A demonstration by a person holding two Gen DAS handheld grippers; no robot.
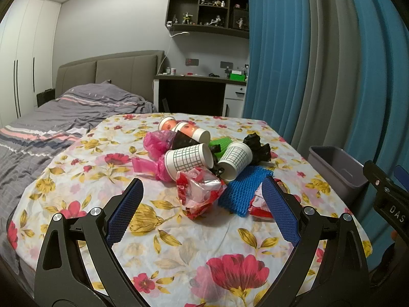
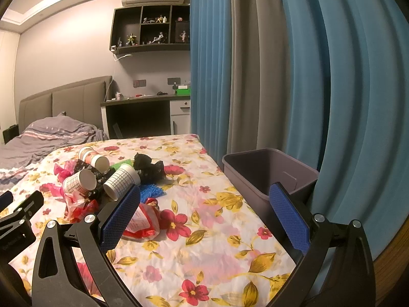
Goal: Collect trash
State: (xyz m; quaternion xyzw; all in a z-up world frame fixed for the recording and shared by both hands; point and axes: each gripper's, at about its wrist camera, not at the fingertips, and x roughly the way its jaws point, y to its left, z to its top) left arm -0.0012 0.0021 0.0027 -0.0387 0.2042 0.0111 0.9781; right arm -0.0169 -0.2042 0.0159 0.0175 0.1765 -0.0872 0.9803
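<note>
A heap of trash lies mid-table on the floral cloth (image 1: 179, 243): two grid-print paper cups (image 1: 189, 160) (image 1: 236, 160), orange cups (image 1: 189, 129), pink bags (image 1: 156, 142), black crumpled bags (image 1: 258, 145), a green piece (image 1: 219, 144), a blue foam net (image 1: 242, 192) and a red-and-clear wrapper (image 1: 198, 194). My left gripper (image 1: 203, 212) is open and empty, just short of the wrapper. My right gripper (image 2: 204, 217) is open and empty, above the cloth, with a red-white wrapper (image 2: 143, 222) by its left finger. A grey bin (image 2: 268, 171) stands off the table's right edge.
A bed with grey bedding (image 1: 51, 128) lies left of the table. Blue and grey curtains (image 1: 319, 64) hang close behind the bin. A desk (image 1: 199, 92) and wall shelves stand at the far wall. The right gripper's body (image 1: 388, 199) shows at the left view's right edge.
</note>
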